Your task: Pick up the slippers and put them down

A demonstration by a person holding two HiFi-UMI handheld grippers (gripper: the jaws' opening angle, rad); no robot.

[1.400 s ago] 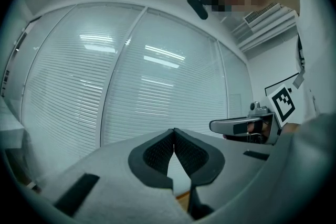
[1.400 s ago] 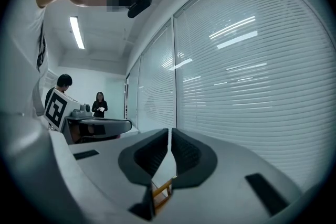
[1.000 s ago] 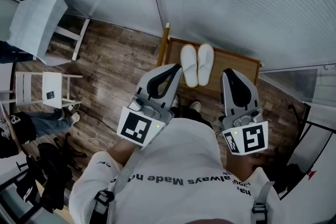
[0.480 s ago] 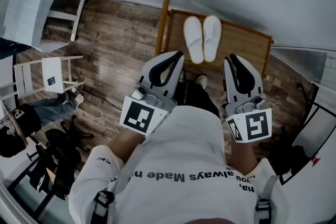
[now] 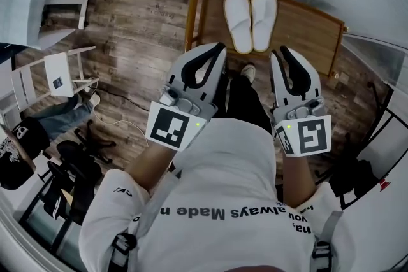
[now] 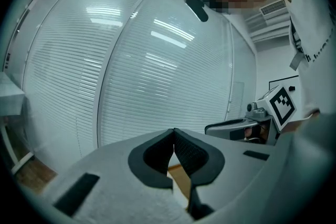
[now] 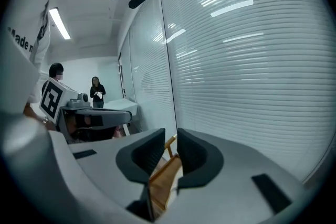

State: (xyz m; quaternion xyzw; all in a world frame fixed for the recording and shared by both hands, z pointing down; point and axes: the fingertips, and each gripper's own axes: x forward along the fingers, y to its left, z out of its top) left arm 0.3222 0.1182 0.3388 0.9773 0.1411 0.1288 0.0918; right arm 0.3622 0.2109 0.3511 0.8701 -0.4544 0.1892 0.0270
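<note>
A pair of white slippers [image 5: 250, 19] lies side by side on a low wooden rack [image 5: 306, 25] against the blind-covered glass wall. In the head view both grippers are held out over the floor just short of the rack. My left gripper [image 5: 220, 46] points at the rack's near left edge, its tips touching and nothing held; the left gripper view [image 6: 174, 131] shows the same. My right gripper [image 5: 281, 51] is to the right of the slippers. Its jaws [image 7: 171, 132] are opening, with a narrow gap and nothing between them. Neither gripper view shows the slippers.
A brass-coloured post [image 5: 191, 3] stands at the rack's left corner. White chairs [image 5: 60, 73] and a white table [image 5: 25, 3] stand at the left on the wood floor. A seated person [image 5: 25, 150], a cable and black gear lie at lower left. Another person [image 7: 96, 93] stands far off.
Both grippers have come down towards the floor. The rack and slippers now sit higher and larger in the head view, closer to the gripper tips.
</note>
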